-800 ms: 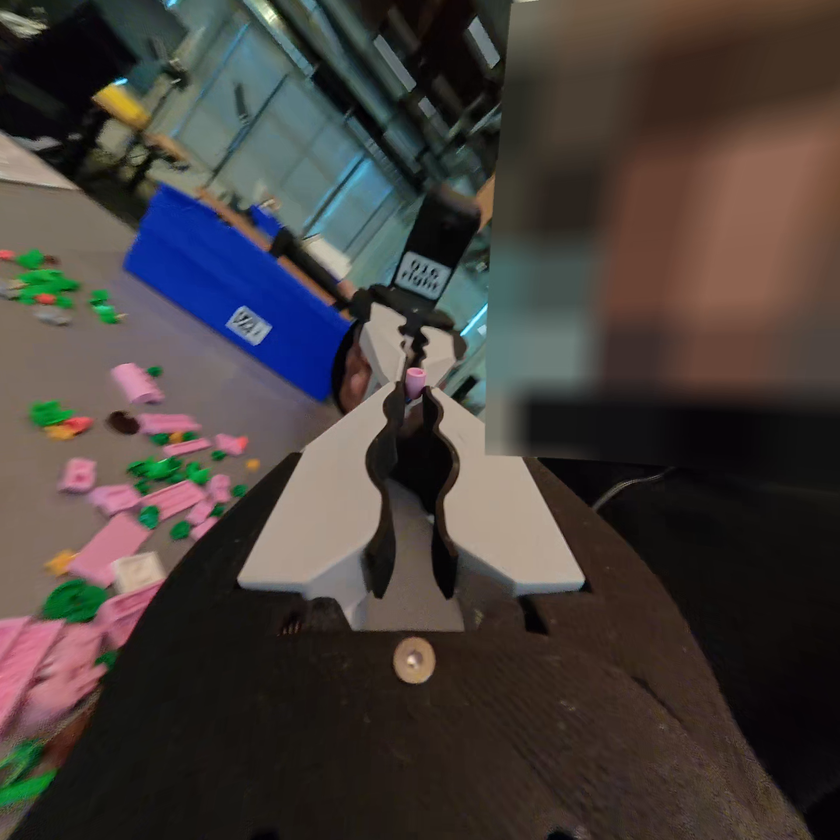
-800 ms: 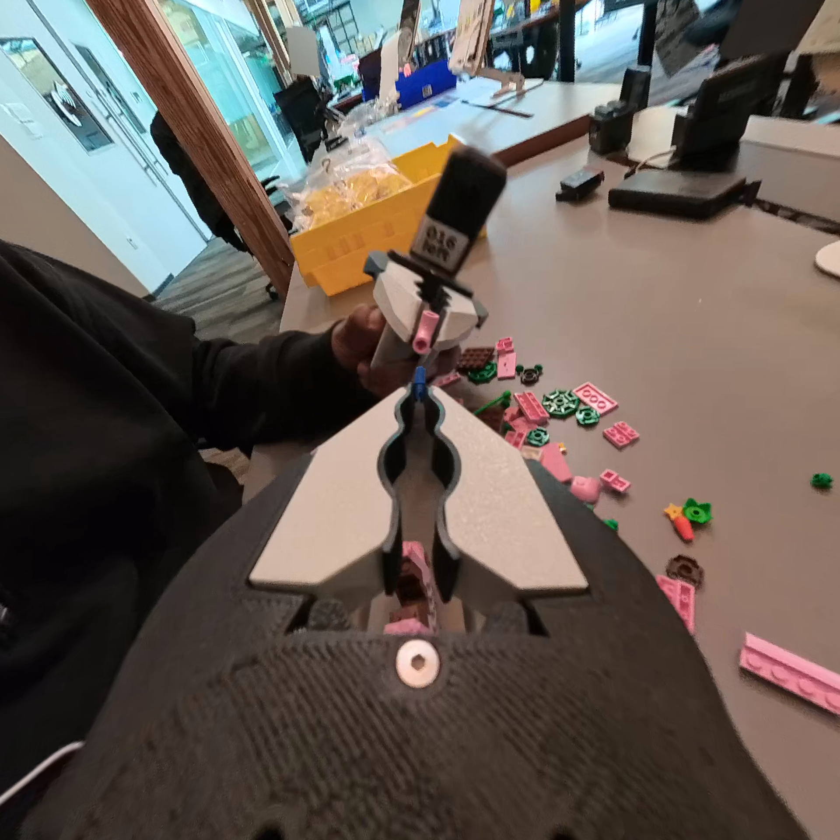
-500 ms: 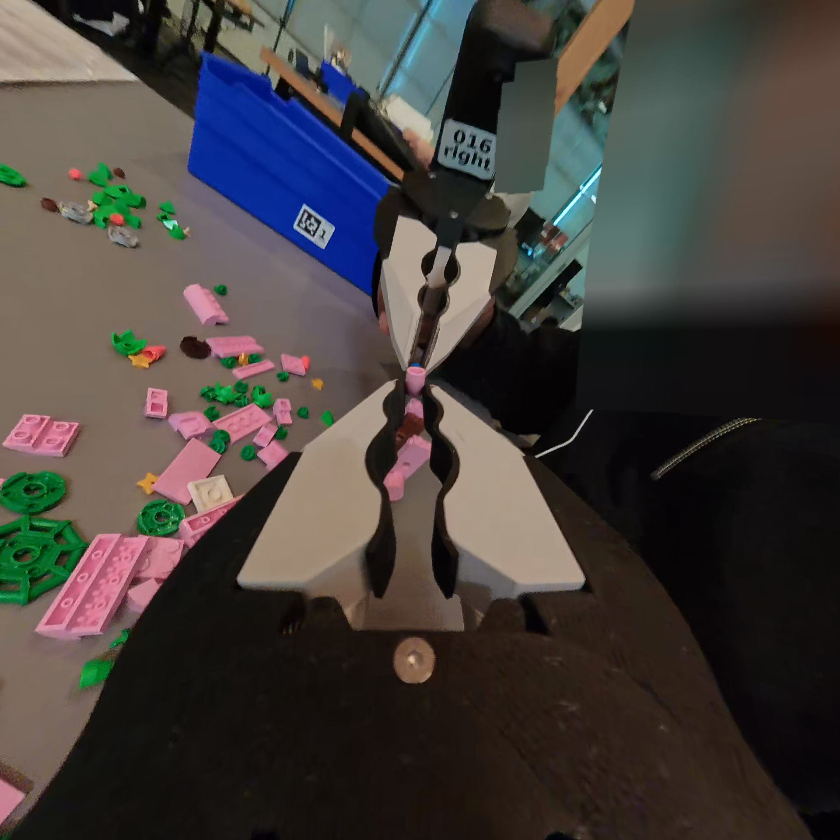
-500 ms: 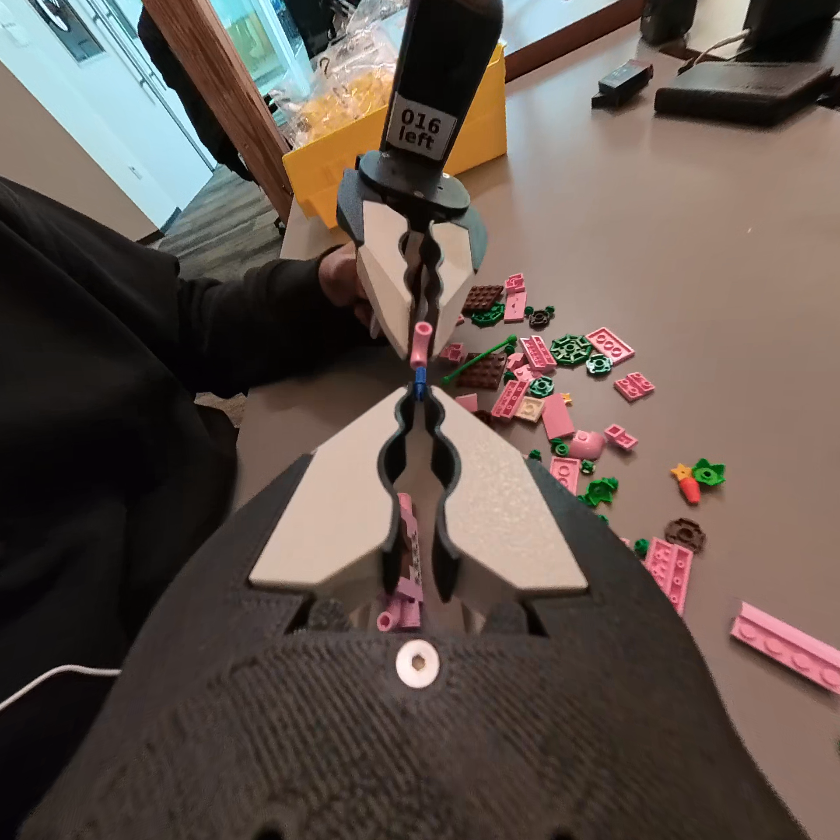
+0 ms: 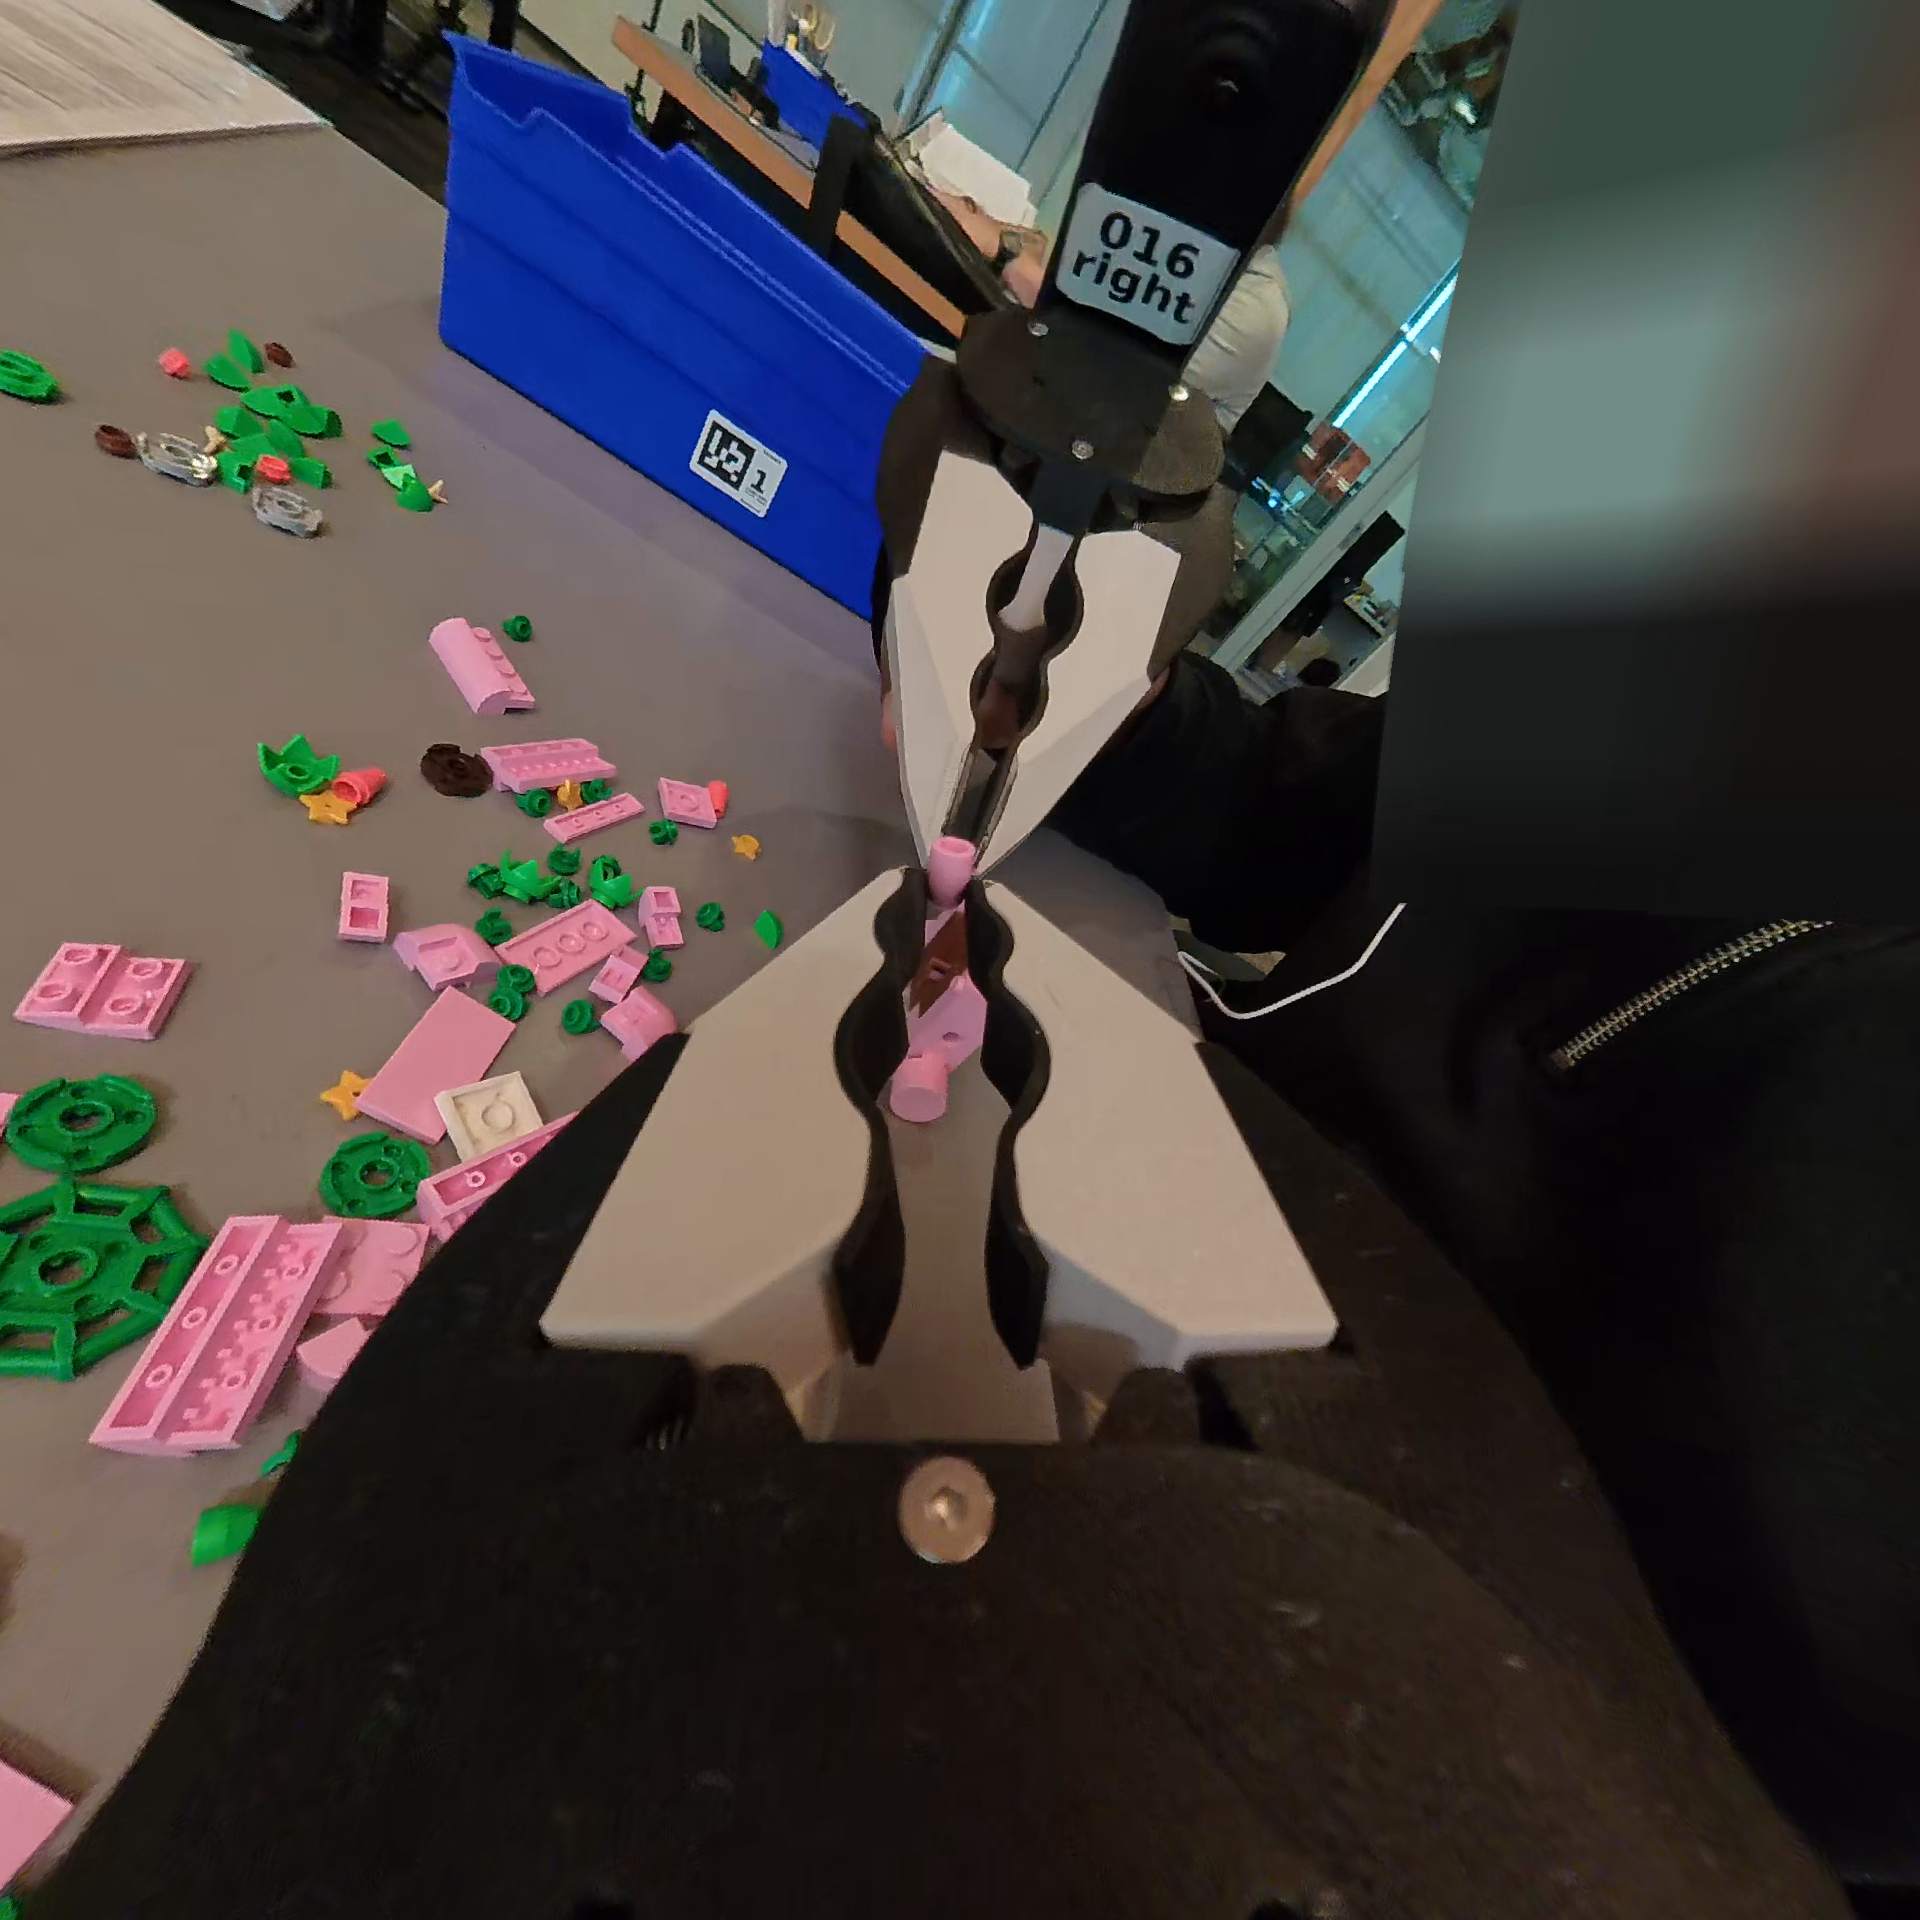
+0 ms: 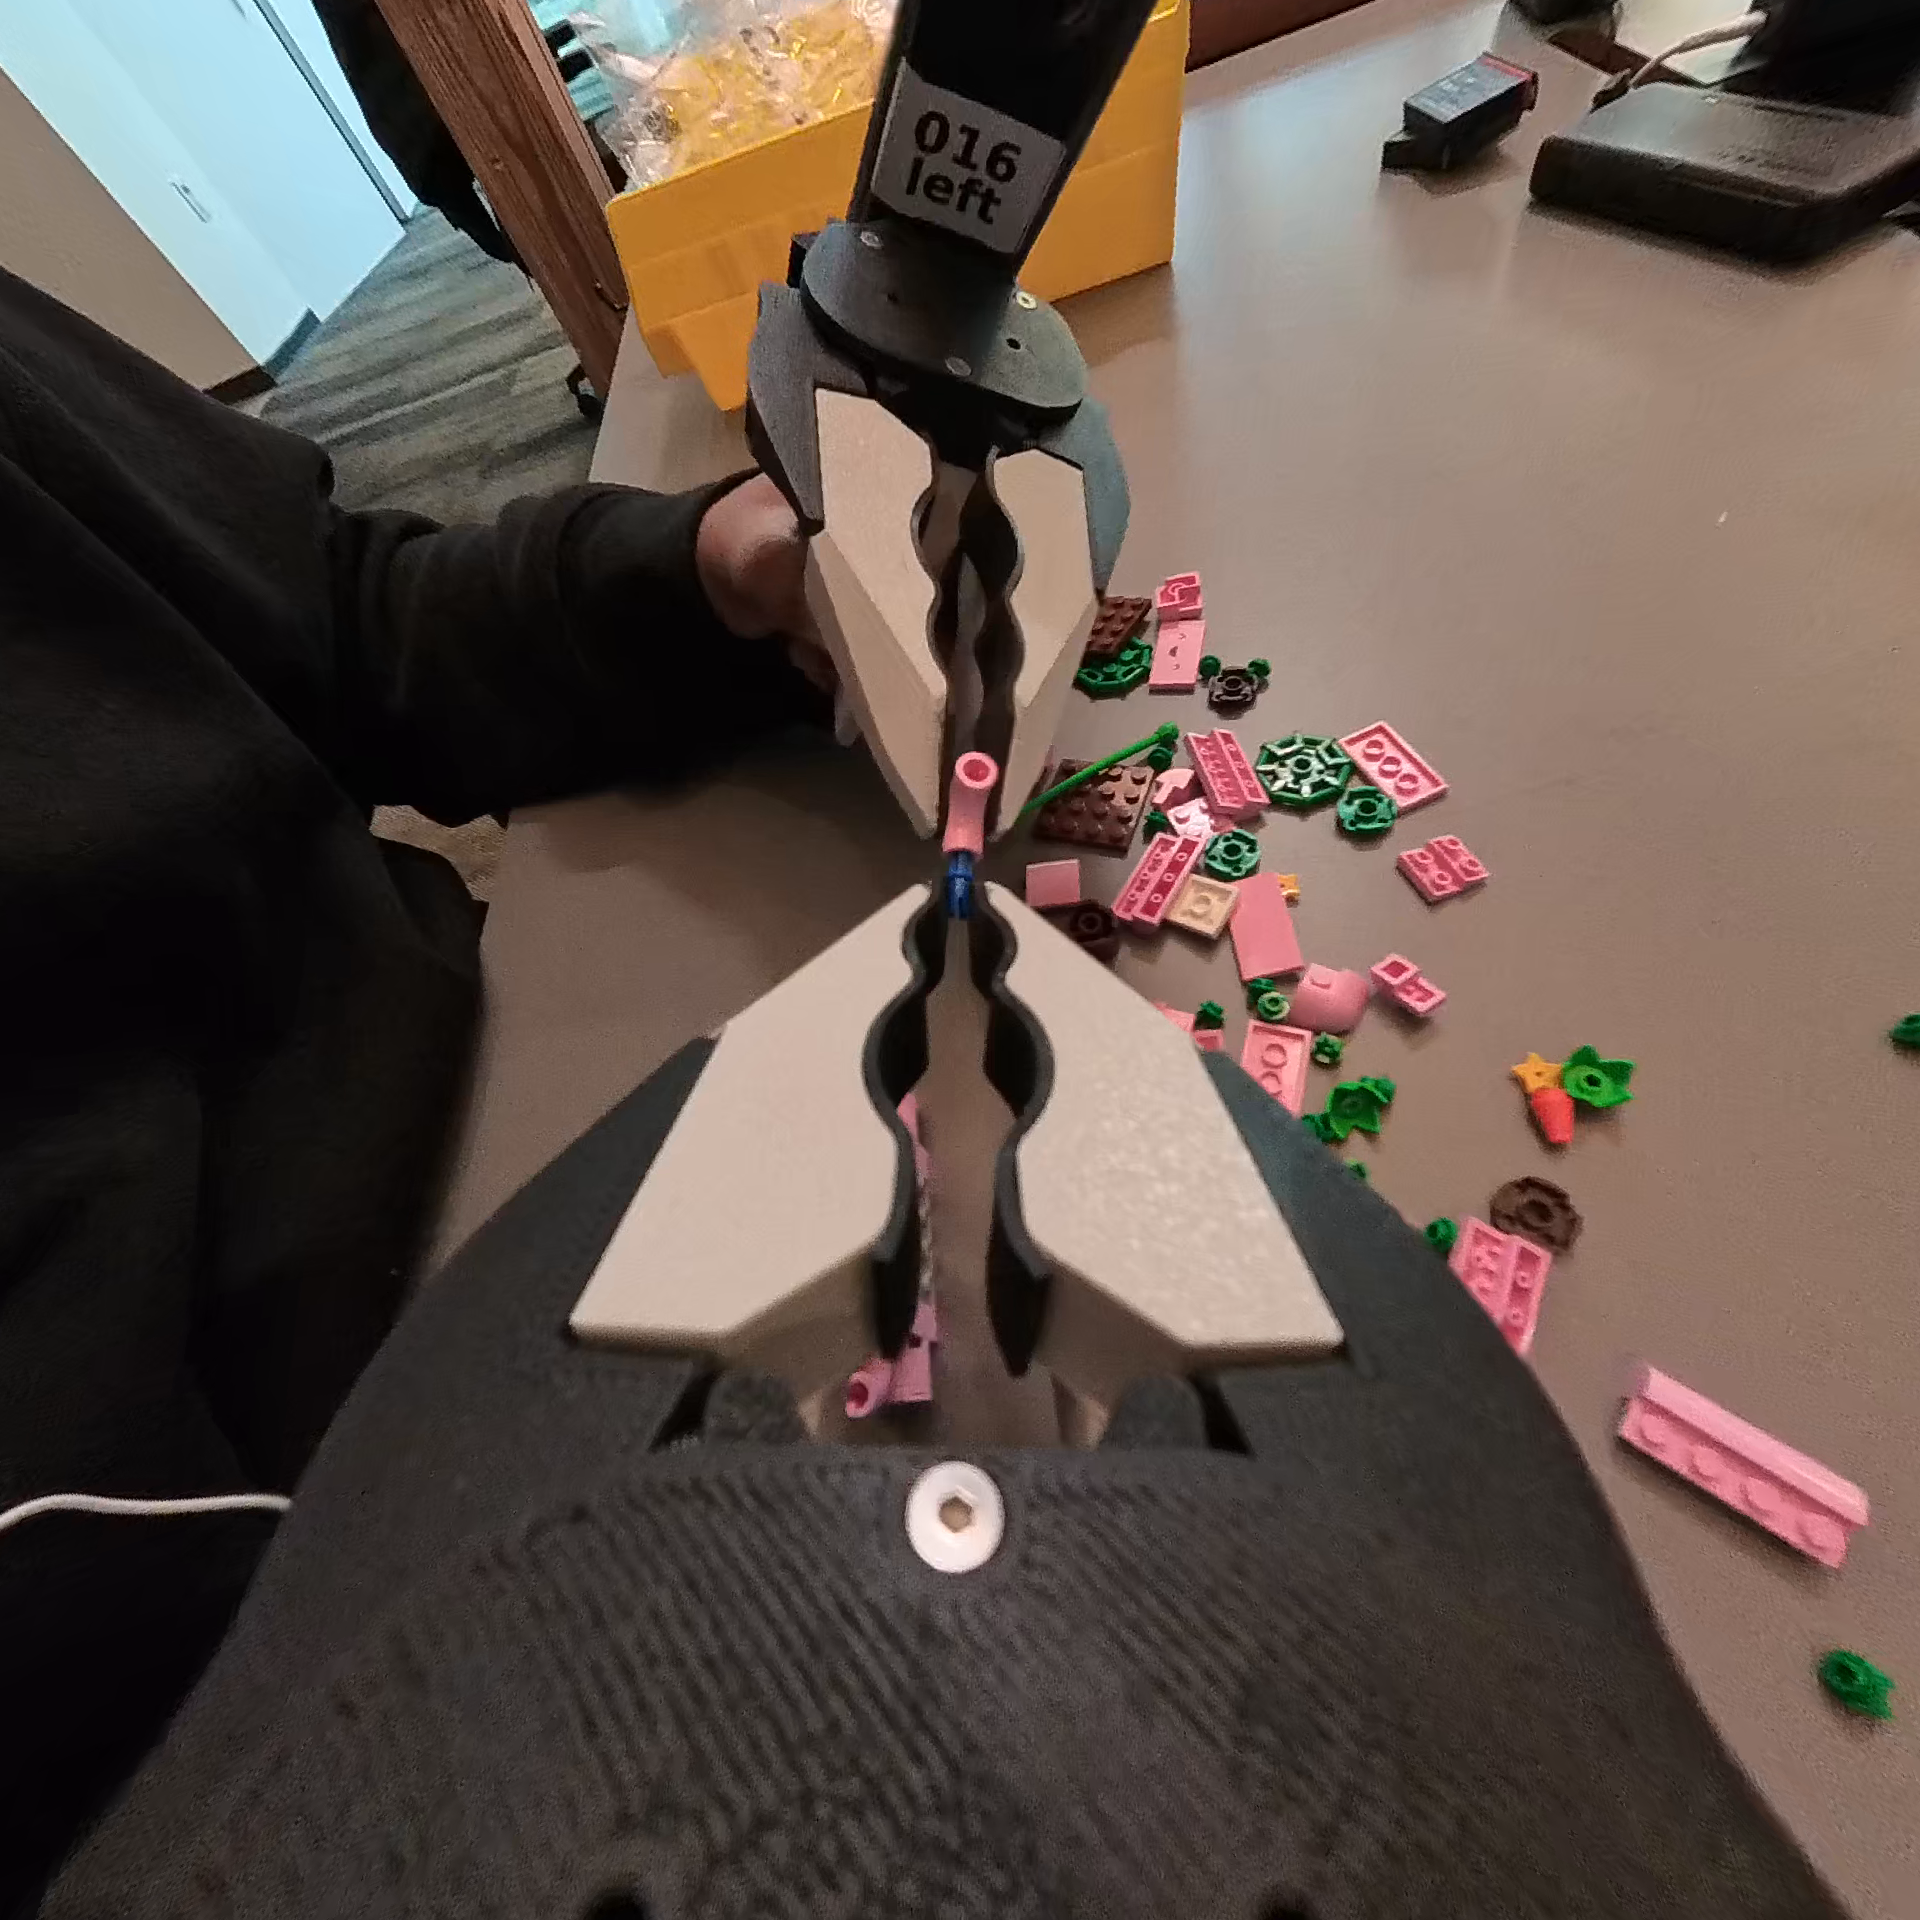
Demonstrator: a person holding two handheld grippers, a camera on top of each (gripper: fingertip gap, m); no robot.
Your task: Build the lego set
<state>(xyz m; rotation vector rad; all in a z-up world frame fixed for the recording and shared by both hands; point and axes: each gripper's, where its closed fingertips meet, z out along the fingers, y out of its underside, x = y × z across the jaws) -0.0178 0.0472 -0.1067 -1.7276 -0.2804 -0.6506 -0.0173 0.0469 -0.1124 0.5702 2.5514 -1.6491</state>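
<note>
My left gripper [image 5: 940, 894] is shut on a small pink tube piece [image 5: 951, 864], pinched at its fingertips. My right gripper [image 6: 958, 906] is shut on a short blue pin [image 6: 958, 885]. The two grippers point at each other, tip to tip, above the near table edge. In the right wrist view the pink piece [image 6: 971, 805] is a bent tube, and its lower end meets the blue pin. In the left wrist view the right gripper [image 5: 961, 844] stands just behind the pink piece and the pin is hidden. A pink and brown assembly [image 5: 940, 1013] shows through the gap between my fingers, lower down.
Loose pink, green and brown lego pieces [image 5: 540, 940] lie scattered on the grey table [image 6: 1558, 623]. A blue bin [image 5: 623, 281] and a yellow bin [image 6: 748, 218] stand at the back. A person's black sleeve [image 6: 416, 644] is at the left. Dark devices [image 6: 1714, 177] sit far right. Both grippers' tips are close together, under 4 cm apart.
Both grippers have come together and tilted down toward the table. The gap between the pink piece and the blue pin has closed, and they now touch.
</note>
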